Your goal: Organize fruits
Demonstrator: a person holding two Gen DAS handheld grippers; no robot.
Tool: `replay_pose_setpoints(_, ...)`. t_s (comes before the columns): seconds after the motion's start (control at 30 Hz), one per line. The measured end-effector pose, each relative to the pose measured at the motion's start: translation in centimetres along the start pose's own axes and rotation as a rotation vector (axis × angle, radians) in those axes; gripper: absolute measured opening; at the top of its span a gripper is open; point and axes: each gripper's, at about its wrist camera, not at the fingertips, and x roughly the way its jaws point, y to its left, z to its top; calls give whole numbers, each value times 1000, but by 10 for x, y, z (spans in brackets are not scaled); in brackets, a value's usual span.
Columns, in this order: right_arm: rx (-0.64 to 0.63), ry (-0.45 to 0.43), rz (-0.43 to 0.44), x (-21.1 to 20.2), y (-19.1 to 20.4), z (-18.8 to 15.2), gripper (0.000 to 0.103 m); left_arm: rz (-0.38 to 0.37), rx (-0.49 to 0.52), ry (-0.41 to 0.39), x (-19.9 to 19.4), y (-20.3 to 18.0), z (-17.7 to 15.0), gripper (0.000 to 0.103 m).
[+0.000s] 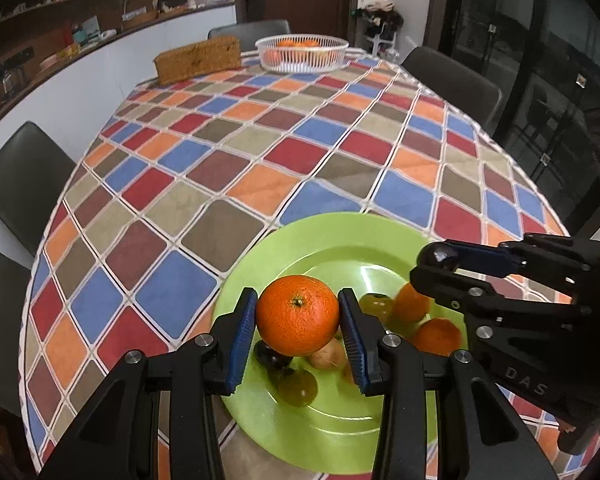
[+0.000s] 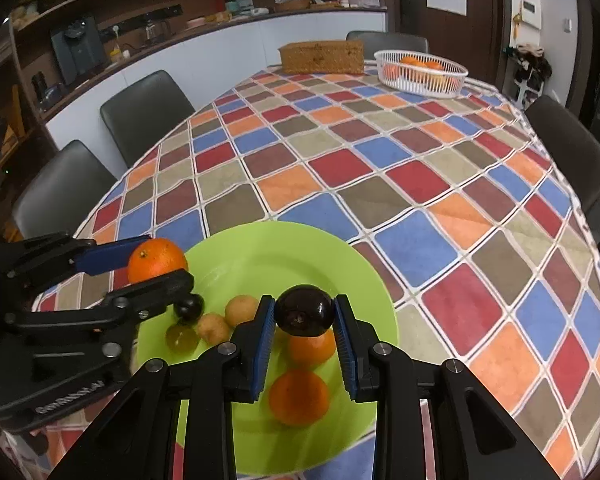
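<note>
My left gripper [image 1: 298, 320] is shut on an orange [image 1: 298, 314] and holds it above the green plate [image 1: 324, 236]. My right gripper [image 2: 304, 316] is shut on a dark plum [image 2: 305, 311], also above the plate [image 2: 284, 248]. On the plate lie two oranges [image 2: 299, 397], two small tan fruits [image 2: 241, 310], a green grape [image 2: 182, 338] and another dark plum [image 2: 189, 307]. The right gripper shows at the right of the left wrist view [image 1: 440, 264]; the left gripper with its orange shows at the left of the right wrist view [image 2: 156, 264].
A white basket [image 1: 302, 53] holding oranges stands at the table's far end, next to a woven brown box [image 1: 198, 59]. Dark chairs [image 2: 144, 112] stand around the table with its checked cloth [image 1: 260, 148]. A counter runs along the left wall.
</note>
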Motion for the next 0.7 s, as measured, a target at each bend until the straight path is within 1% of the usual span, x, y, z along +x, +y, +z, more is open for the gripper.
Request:
replay_pose_setpoints(0.1,-2,16,-15,7,0,1,30,11,-13,19,11,4,0,41)
replay_pose_setpoints(0.23,-9,29,-34,12,0,1,30,11,-16,23,17,5,-3,41)
replay_pose_setpoints(0.37,-24,31,-41,14,0,2,31,0,-6,31,21,2,-6,41)
replay_pose_setpoints(0.43,-21,34,-40,16,1,2,31,-5,-9,26,20,2,-7,49)
replay_pose_setpoints(0.47,-22,34,-41,16,1,1,31,-7,-11,25,19,2,-8,50)
replay_pose_setpoints(0.57,-22,30,-44,16,1,-2,38,-5,-12,15,14,4,-9,51)
replay_pose_setpoints(0.7,-7,17,-36,9,0,-4,39,11,-3,-11,1,4,-14,51)
